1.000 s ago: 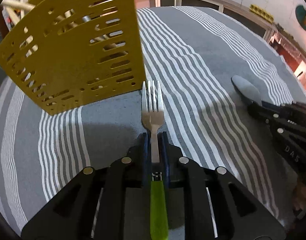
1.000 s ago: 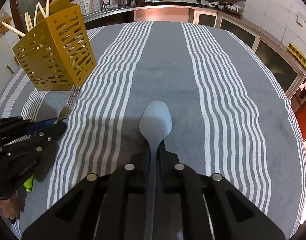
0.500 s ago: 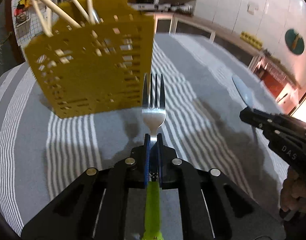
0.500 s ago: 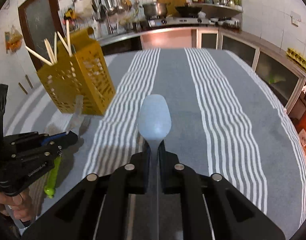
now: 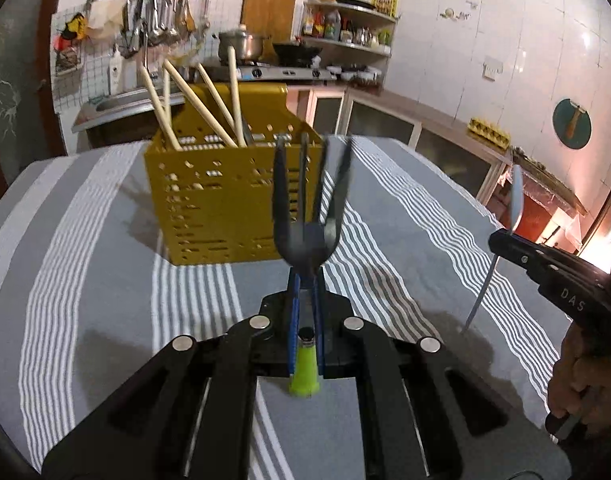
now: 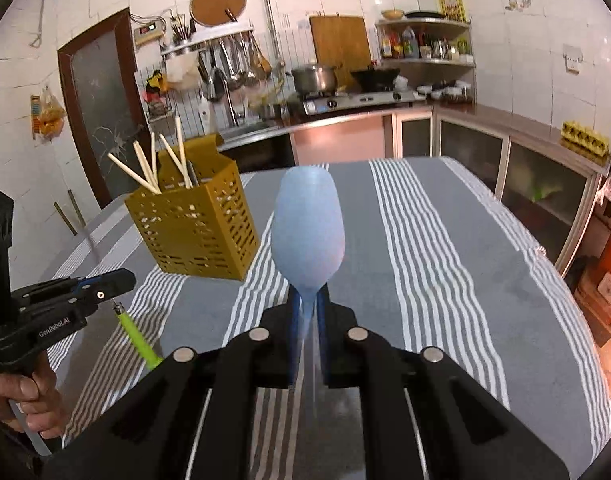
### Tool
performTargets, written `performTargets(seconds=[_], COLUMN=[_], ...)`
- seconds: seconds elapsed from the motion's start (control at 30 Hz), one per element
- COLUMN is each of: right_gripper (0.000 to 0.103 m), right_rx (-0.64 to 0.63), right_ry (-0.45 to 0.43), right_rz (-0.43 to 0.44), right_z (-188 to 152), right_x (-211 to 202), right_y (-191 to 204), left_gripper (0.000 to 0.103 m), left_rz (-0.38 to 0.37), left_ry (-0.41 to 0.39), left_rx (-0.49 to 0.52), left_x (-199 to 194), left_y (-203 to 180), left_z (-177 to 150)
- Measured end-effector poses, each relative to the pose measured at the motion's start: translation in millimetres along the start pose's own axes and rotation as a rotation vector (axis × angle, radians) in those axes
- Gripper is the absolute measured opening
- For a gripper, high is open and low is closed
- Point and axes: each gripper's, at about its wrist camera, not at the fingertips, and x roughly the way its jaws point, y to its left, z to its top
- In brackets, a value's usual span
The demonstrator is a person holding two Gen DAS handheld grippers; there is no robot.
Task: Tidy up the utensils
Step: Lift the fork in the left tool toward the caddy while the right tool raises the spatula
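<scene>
**Fork and spoon held up over a striped table in a tiled kitchen**

White tiled walls close the room, with a dark glass-panelled door (image 6: 105, 108) at far left. Along the far wall runs a counter carrying a sink, a gas stove (image 6: 357, 100) with a steel pot (image 6: 315, 78) and a wok, and a rail of hanging ladles. A wooden cutting board (image 6: 339, 46) leans upright behind the stove; corner shelves at far right hold bottles and bowls.

The table fills the near ground under a grey tablecloth (image 6: 445, 264) with bands of thin white stripes. On its far left side stands a yellow perforated utensil holder (image 6: 193, 224), with pale wooden chopsticks (image 6: 147, 170) slanting out of its top.

The right gripper (image 6: 307, 312) is clamped narrow on the neck of a pale blue spoon (image 6: 307, 228), bowl raised above the cloth. The left gripper (image 5: 305, 292) pinches a fork (image 5: 309, 208) just below its tines, which blur in front of the holder; its green handle (image 5: 304, 368) points back toward the camera.

Readable writing: "GenRobot.AI" on the left gripper's side in the right wrist view, and "DAS" on the right gripper's body in the left wrist view.
</scene>
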Motion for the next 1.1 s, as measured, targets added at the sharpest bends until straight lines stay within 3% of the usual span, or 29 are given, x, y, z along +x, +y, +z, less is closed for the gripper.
performTargets(seconds=[0.57, 1.1], right_gripper=[0.008, 0.008], right_rx=[-0.02, -0.058], right_ry=[-0.102, -0.176], right_rz=[0.006, 0.008], right_z=[13.6, 36.1], right_x=[-40.2, -65.9], right_y=[15.0, 27.9], left_gripper=[0.005, 0.005], left_rz=[-0.03, 0.027], left_ry=[-0.099, -0.173], left_rx=[-0.007, 0.024], left_x=[-50.5, -91.6], left_y=[15.1, 22.8], left_z=[8.5, 36.2])
